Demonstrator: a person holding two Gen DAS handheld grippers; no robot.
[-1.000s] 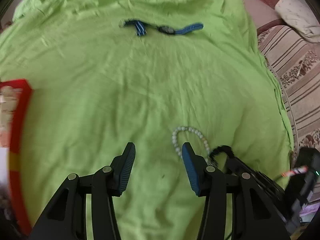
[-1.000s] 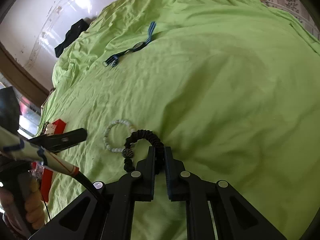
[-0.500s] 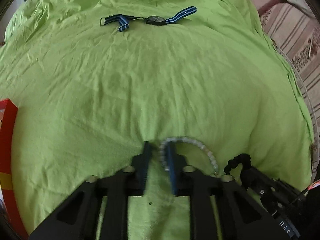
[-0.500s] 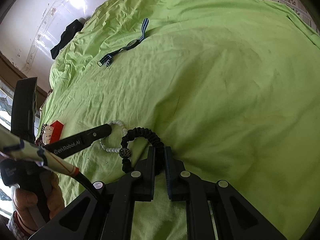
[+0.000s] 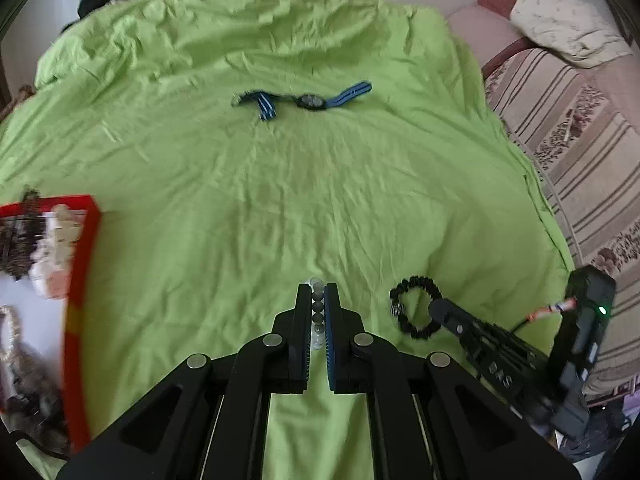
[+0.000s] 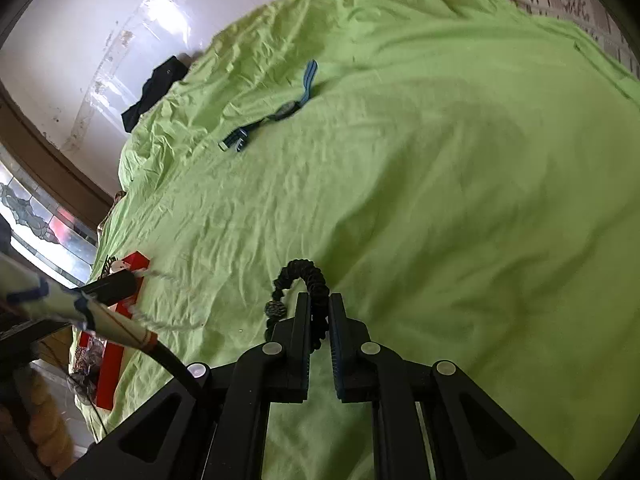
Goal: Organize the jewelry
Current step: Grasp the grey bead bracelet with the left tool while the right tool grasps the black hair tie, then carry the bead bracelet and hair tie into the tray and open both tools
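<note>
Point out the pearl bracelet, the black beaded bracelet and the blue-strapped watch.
pearl bracelet (image 5: 317,312): left wrist view, beads between the fingers.
black beaded bracelet (image 6: 308,276): right wrist view, top of its loop.
blue-strapped watch (image 5: 311,101): left wrist view, its dial.

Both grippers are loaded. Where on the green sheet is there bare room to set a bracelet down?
The widest bare stretch of the green sheet lies between the blue-strap watch and the grippers. It's crowded along the red tray and where the right gripper holds the black bracelet beside the left gripper pinching the pearl bracelet.
</note>
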